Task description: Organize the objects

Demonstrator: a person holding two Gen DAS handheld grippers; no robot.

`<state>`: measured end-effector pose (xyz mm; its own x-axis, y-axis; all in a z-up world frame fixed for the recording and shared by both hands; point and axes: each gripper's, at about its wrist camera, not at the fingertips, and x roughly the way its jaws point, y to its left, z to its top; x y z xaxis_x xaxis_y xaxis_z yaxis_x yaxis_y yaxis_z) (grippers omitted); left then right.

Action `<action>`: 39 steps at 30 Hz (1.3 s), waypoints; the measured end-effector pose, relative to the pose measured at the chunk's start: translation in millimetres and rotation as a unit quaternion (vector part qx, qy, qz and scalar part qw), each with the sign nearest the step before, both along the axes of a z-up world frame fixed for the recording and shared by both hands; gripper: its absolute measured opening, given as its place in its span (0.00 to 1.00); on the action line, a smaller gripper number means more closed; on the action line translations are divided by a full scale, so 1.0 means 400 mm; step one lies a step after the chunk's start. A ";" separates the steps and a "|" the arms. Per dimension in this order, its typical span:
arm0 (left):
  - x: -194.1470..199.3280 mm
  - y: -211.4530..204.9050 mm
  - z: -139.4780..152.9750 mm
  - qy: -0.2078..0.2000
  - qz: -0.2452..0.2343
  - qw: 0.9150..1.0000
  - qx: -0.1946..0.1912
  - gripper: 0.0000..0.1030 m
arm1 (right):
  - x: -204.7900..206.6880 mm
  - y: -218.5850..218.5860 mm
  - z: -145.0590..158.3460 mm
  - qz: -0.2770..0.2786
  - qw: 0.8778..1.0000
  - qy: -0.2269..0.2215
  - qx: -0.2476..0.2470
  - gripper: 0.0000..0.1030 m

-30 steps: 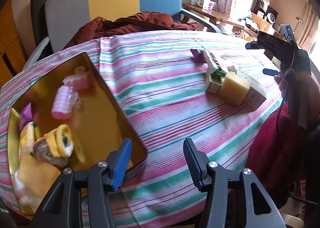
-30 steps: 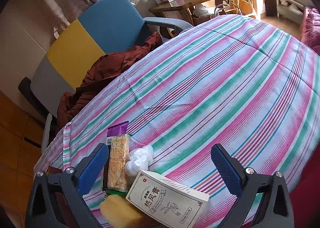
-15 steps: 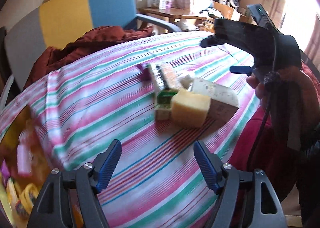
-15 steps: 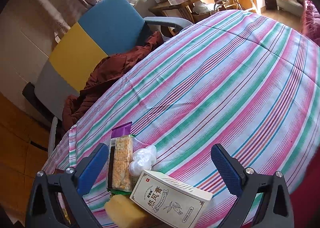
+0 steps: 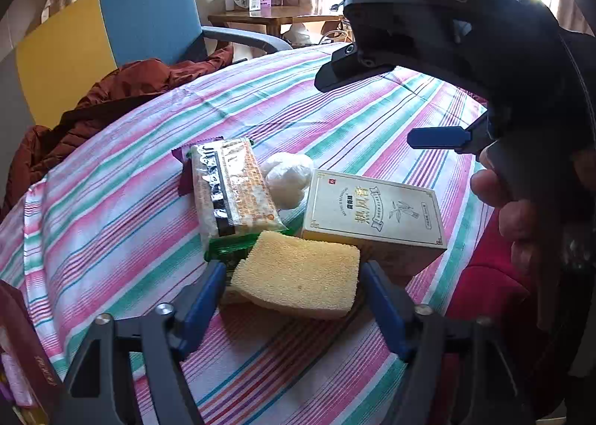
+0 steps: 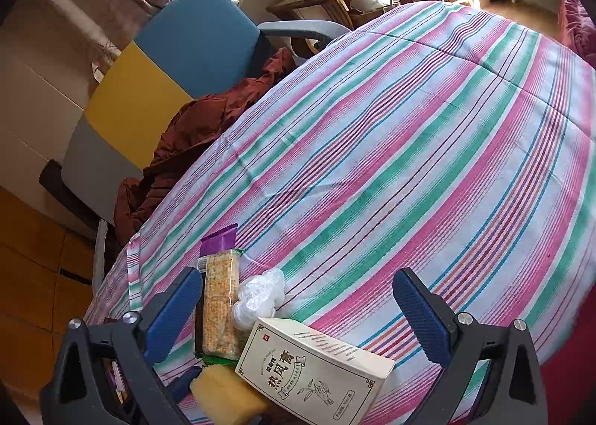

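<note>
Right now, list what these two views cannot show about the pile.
- Green packet: left wrist view, mostly buried under the cracker pack and sponge.
- Purple wrapper: both views, covered by the cracker pack.
- Sponge: right wrist view, cut by the bottom edge.
- Box: its small print is unreadable.
- Dark red container: cut by the left edge.

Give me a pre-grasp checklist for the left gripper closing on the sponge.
1. Left gripper open: ok, the jaws stand apart.
2. Sponge between the fingers: ok, one blue pad on each side of it.
3. Pads touching the sponge: cannot tell, they look very near on both sides.
4. Sponge free of neighbours: not ok, it lies against the box and over the end of the cracker pack.
5. Right gripper out of the way: ok, open, holding nothing and raised over the box.
6. Cotton bag clear of the grasp: ok, it lies beyond the sponge.
</note>
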<state>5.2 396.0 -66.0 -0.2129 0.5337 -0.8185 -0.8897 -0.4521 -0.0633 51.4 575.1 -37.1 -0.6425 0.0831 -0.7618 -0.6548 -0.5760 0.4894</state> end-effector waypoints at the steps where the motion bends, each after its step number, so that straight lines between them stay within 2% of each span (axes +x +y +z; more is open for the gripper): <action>1: -0.002 -0.004 -0.004 -0.007 0.002 1.000 0.006 0.54 | -0.002 -0.001 -0.002 0.003 1.000 -0.001 -0.002 1.00; 5: -0.003 -0.055 0.004 -0.025 0.017 0.999 0.022 0.52 | -0.014 -0.009 -0.004 0.014 1.000 -0.010 0.004 1.00; 10: 0.007 -0.176 0.008 -0.046 0.052 0.997 0.030 0.52 | -0.023 -0.016 -0.012 0.025 0.999 -0.027 0.006 1.00; 14: 0.037 -0.251 0.006 -0.040 0.063 0.997 0.030 0.53 | -0.041 -0.037 -0.029 0.048 0.997 -0.059 0.006 1.00; 17: 0.054 -0.285 0.010 -0.029 0.066 0.997 0.030 0.53 | -0.056 -0.065 -0.044 0.078 0.992 -0.099 0.013 1.00; 19: 0.057 -0.305 0.010 -0.030 0.070 0.997 0.033 0.53 | -0.062 -0.091 -0.040 0.108 0.987 -0.119 0.029 1.00; 22: 0.048 -0.320 0.007 -0.043 0.078 0.995 0.040 0.53 | -0.061 -0.134 -0.035 0.159 0.971 -0.165 0.068 1.00; 27: 0.039 -0.320 0.001 -0.060 0.087 0.993 0.045 0.53 | -0.055 -0.152 -0.058 0.204 0.949 -0.222 0.094 1.00; 29: 0.044 -0.330 0.002 -0.063 0.089 0.993 0.048 0.53 | -0.059 -0.158 -0.073 0.214 0.943 -0.236 0.093 0.87; 31: 0.046 -0.336 0.005 -0.065 0.091 0.992 0.051 0.53 | -0.063 -0.171 -0.083 0.225 0.935 -0.255 0.102 0.63; 33: 0.049 -0.343 0.011 -0.064 0.091 0.992 0.056 0.53 | -0.061 -0.188 -0.083 0.238 0.929 -0.258 0.114 0.53; 36: 0.054 -0.353 0.019 -0.062 0.092 0.992 0.063 0.53 | -0.042 -0.209 -0.073 0.241 0.927 -0.255 0.129 0.52; 39: 0.057 -0.365 0.029 -0.060 0.094 0.991 0.071 0.53 | -0.009 -0.228 -0.045 0.239 0.934 -0.228 0.132 0.52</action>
<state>27.9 249.8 -54.4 -0.2251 0.6048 -0.7639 -0.7735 -0.5877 -0.2374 47.9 483.7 -55.3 -0.2668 0.0928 -0.9593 -0.3970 -0.9176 0.0216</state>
